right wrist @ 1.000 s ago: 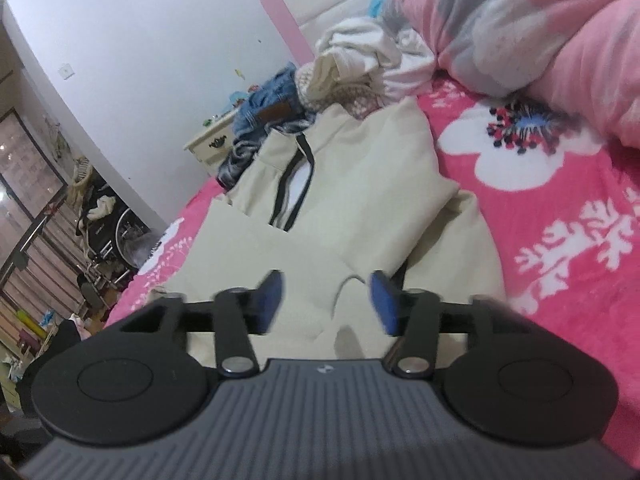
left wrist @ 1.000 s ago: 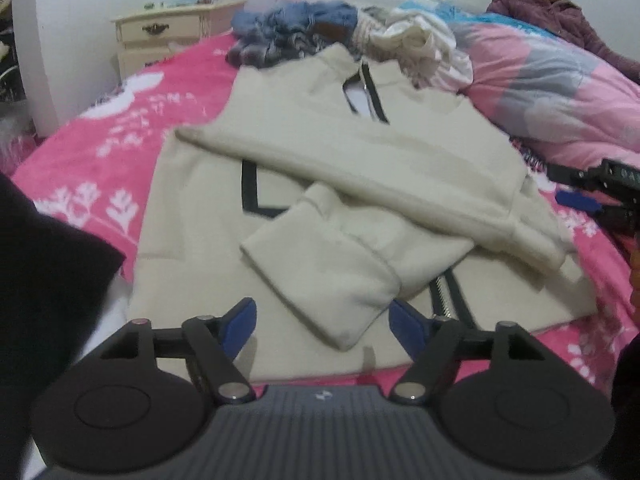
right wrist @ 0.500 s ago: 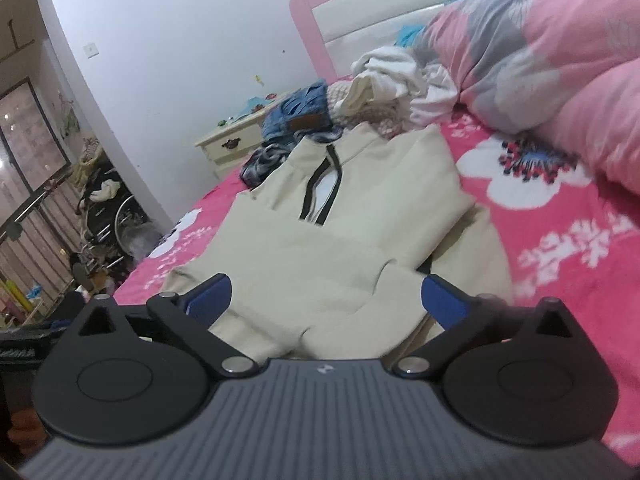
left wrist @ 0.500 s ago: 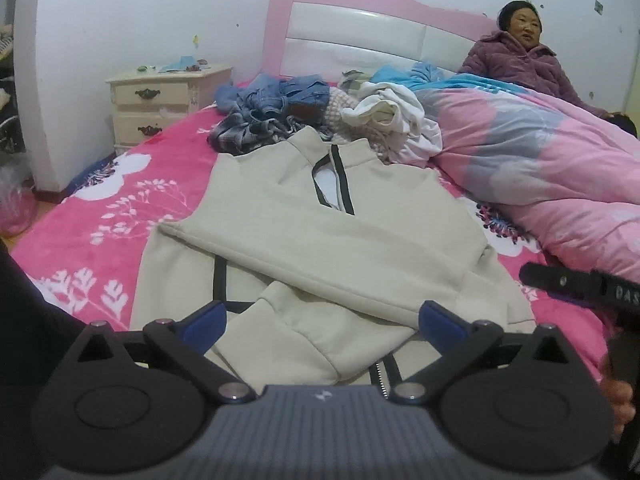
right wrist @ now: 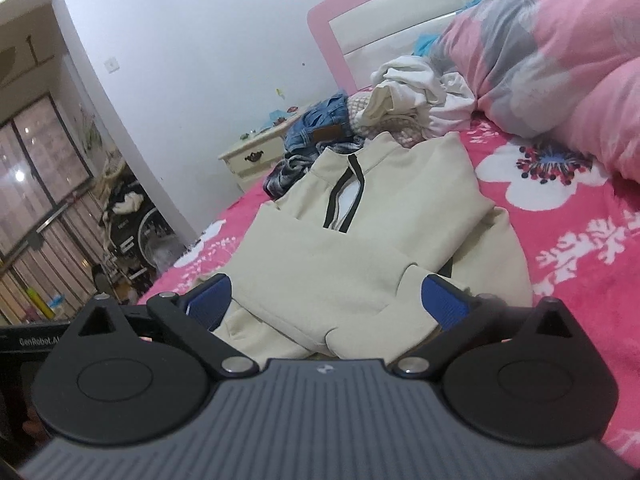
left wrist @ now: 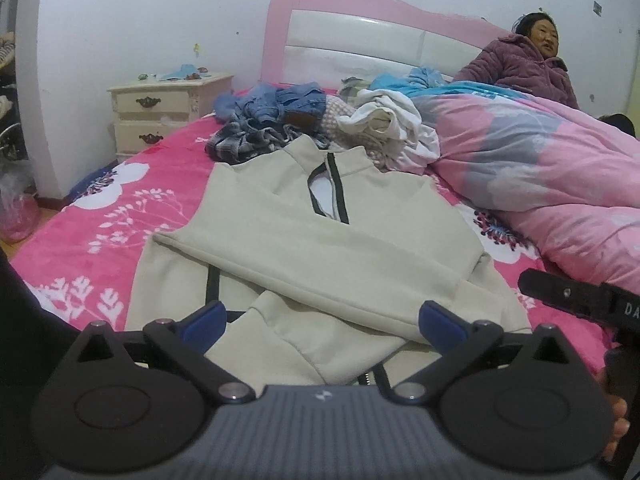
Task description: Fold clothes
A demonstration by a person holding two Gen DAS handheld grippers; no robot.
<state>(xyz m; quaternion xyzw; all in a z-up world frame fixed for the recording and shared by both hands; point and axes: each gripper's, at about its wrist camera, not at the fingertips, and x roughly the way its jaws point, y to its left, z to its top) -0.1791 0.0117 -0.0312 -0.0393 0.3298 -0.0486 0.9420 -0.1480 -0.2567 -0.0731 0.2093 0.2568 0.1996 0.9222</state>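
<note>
A cream zip-up sweatshirt (left wrist: 320,248) with black zipper trim lies flat on the pink floral bed (left wrist: 132,208), both sleeves folded across its front. It also shows in the right wrist view (right wrist: 360,248). My left gripper (left wrist: 320,326) is open and empty, held just above the sweatshirt's near hem. My right gripper (right wrist: 326,306) is open and empty, low over the folded sleeves at the hem. The right gripper's black body (left wrist: 580,304) shows at the right edge of the left wrist view.
A pile of unfolded clothes (left wrist: 320,120) lies near the pink headboard (left wrist: 360,36). A pink and grey quilt (left wrist: 540,160) covers the right side, with a seated person (left wrist: 528,64) behind it. A cream nightstand (left wrist: 164,112) stands left of the bed.
Both grippers opened wide and pulled back and tilted up from the sweatshirt. The sleeves stay folded across the front.
</note>
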